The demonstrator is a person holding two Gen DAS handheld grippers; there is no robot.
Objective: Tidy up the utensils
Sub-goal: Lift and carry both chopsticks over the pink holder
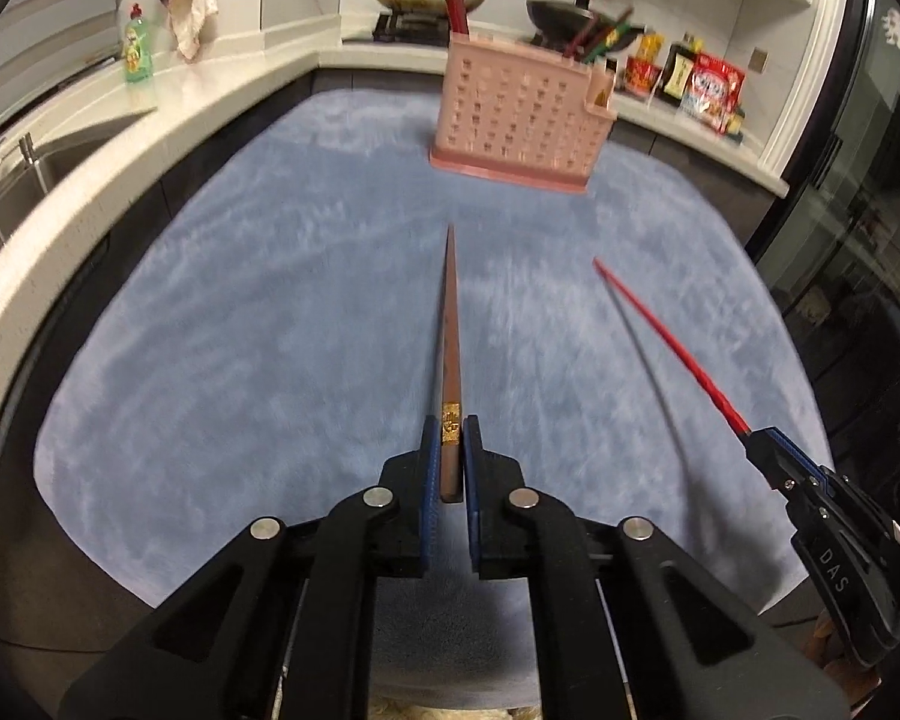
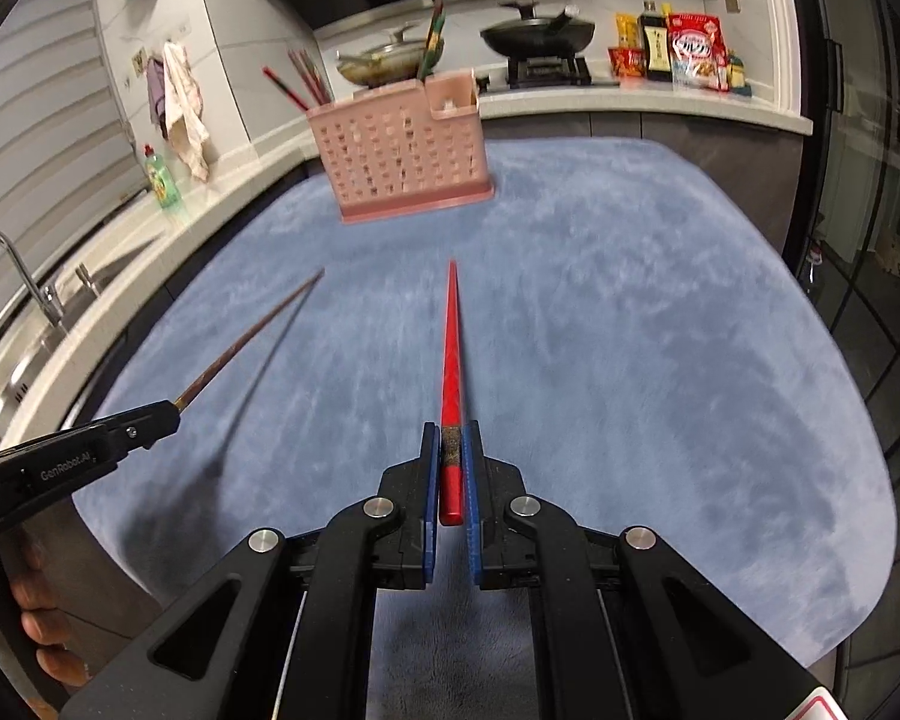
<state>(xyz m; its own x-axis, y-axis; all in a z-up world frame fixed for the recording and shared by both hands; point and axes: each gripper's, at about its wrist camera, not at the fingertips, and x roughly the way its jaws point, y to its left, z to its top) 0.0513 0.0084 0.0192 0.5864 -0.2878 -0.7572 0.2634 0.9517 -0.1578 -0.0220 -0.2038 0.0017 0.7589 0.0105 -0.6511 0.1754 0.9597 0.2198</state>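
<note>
**Two tongs, one chopstick each**

There are two tongs. The left tongs (image 1: pixel 449 450) are closed tight on one brown chopstick (image 1: pixel 450 324). It has a gold mark near the thick end, and its thin tip points out toward the holder. The right tongs (image 2: pixel 452 456) are closed tight on one red chopstick (image 2: pixel 452 354). Its thin tip also points forward. Both chopsticks are up in the air above the blue cloth (image 1: pixel 270 312) that covers the worktop. Each one drops a dark shadow on the cloth.

In the left view, the right tongs (image 1: pixel 762 450) show at the right side with the red chopstick (image 1: pixel 666 342) sticking out. In the right view, the left tongs (image 2: pixel 168 411) show at the left side with the brown chopstick (image 2: pixel 252 336) sticking out.

One pink holder (image 1: pixel 519 114) with lots of little holes stands on the far part of the cloth, well apart from both tips. It has some chopsticks in it already, some at each end, but they are too blurry to count.

Behind it are two pans (image 2: pixel 384 57) on the stove. One green soap bottle (image 1: pixel 138 45) stands by the sink.
</note>
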